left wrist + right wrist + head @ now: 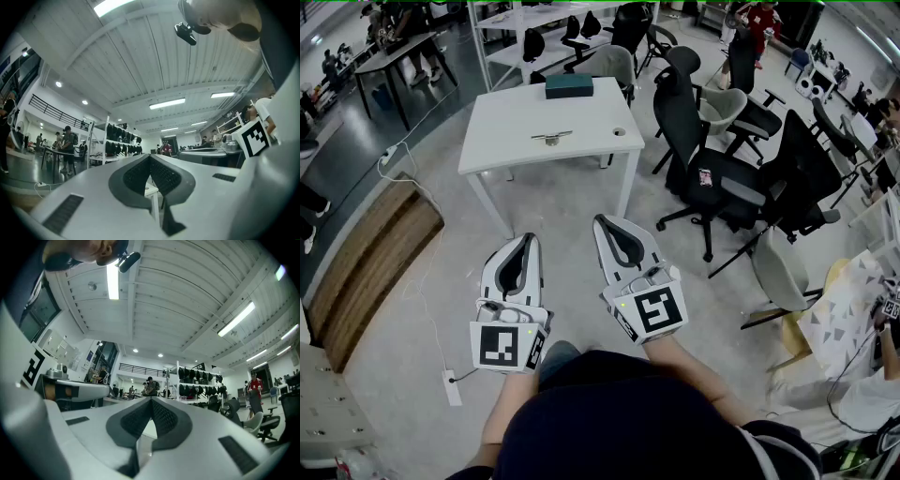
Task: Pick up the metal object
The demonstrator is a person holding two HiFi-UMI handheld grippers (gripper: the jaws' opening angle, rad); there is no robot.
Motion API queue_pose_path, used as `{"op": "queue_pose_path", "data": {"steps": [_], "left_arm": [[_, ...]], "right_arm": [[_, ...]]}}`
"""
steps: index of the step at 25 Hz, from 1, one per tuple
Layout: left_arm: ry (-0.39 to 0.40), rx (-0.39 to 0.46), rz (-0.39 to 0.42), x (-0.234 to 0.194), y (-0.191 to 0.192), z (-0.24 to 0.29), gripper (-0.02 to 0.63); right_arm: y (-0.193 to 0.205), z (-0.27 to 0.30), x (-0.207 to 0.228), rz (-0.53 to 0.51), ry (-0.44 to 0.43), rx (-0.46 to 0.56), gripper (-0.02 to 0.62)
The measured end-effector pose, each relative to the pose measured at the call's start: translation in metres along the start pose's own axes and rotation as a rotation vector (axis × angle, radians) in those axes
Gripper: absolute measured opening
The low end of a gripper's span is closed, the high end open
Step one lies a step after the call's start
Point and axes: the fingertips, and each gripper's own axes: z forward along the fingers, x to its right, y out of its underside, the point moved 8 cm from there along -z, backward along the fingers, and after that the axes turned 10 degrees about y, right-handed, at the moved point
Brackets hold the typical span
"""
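Metal object [551, 138]: a small, flat, elongated piece lying on the white table [511, 155], about mid-top and a little toward the table's far side; too small to make out its exact shape
How it rests: flat on the table and touched by nothing, with bare top all round it, so a reach from the table's near edge looks unobstructed
Teal box [569, 86]: at the table's far edge, behind the metal object and apart from it, out of the way of a reach
Small round thing [619, 132]: near the table's right edge, apart from the metal object; I cannot tell what it is
Left gripper [529, 238]: held low over the floor, well short of the table's near edge; jaws together, pads meeting at the tips, nothing between them
Right gripper [599, 221]: just beside the left one, equally far short of the table's near edge; jaws closed on each other, empty
Why held so: both tools sit close to the body with their noses toward the table, which reads as a carry toward it, not a reach
Office chairs [712, 178]: crowded off the table's right side, clear of the straight path to its near edge
Stage: judged to be the very start, with the object not yet lifted
Next move calls for: getting up to the table's near edge, parting one pair of jaws and coming in low, since a flat piece gives little height to pinch
Risk: thin metal on a smooth top may slide away or slip out of the pads
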Motion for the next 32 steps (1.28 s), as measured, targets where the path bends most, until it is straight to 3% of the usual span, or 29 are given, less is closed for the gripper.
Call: {"op": "queue_pose_path", "data": {"steps": [8, 13, 17, 22, 32], "left_arm": [[0.021, -0.034, -0.014, -0.007, 0.019, 0.011, 0.023], [0.02, -0.038, -0.034, -0.035, 0.033, 0.036, 0.023], [0.017, -0.046, -0.048, -0.078, 0.051, 0.068, 0.023], [0.023, -0.053, -0.061, -0.147, 0.07, 0.116, 0.023], [0.115, -0.067, -0.087, -0.272, 0.097, 0.197, 0.023]], "right_arm": [[0.027, 0.014, 0.001, -0.022, -0.002, -0.055, 0.029], [0.046, 0.054, 0.011, -0.035, 0.003, -0.101, 0.031], [0.064, 0.106, 0.017, -0.052, -0.002, -0.122, 0.035], [0.083, 0.187, 0.021, -0.111, -0.025, -0.15, 0.091], [0.116, 0.323, 0.024, -0.161, 0.028, -0.219, 0.097]]}}
